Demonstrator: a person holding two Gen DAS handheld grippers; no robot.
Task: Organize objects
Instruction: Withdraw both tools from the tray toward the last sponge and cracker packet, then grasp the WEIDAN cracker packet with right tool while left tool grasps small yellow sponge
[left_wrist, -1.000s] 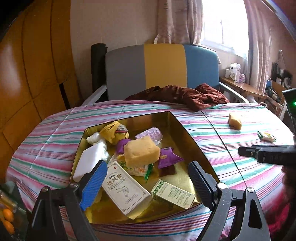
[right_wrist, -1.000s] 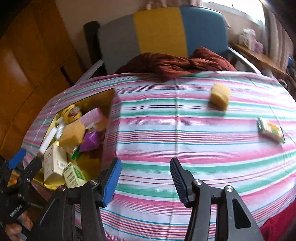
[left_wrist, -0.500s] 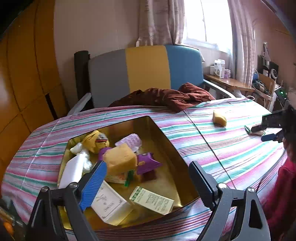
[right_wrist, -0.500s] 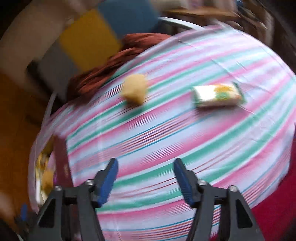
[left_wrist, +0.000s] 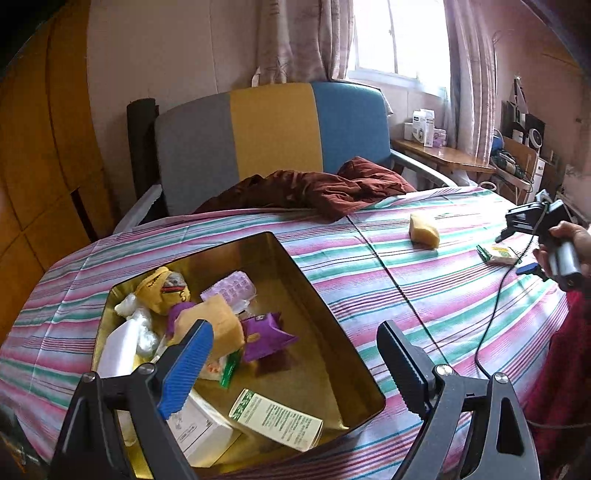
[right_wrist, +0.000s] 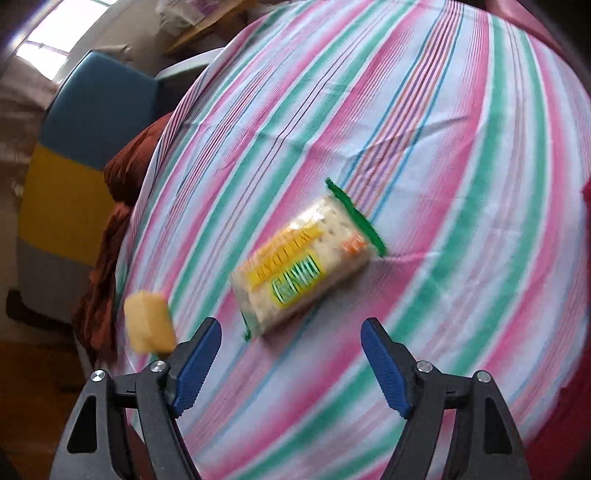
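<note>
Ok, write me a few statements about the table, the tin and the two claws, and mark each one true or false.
1. The snack packet lies on the striped tablecloth, outside the gold tin. True.
2. The right claw is clamped on the packet. False: its jaws are opening, nothing between them.
3. A yellow sponge lies on the cloth outside the tin. True.
4. The left claw holds a white box. False: it is open and empty above the tin.
</note>
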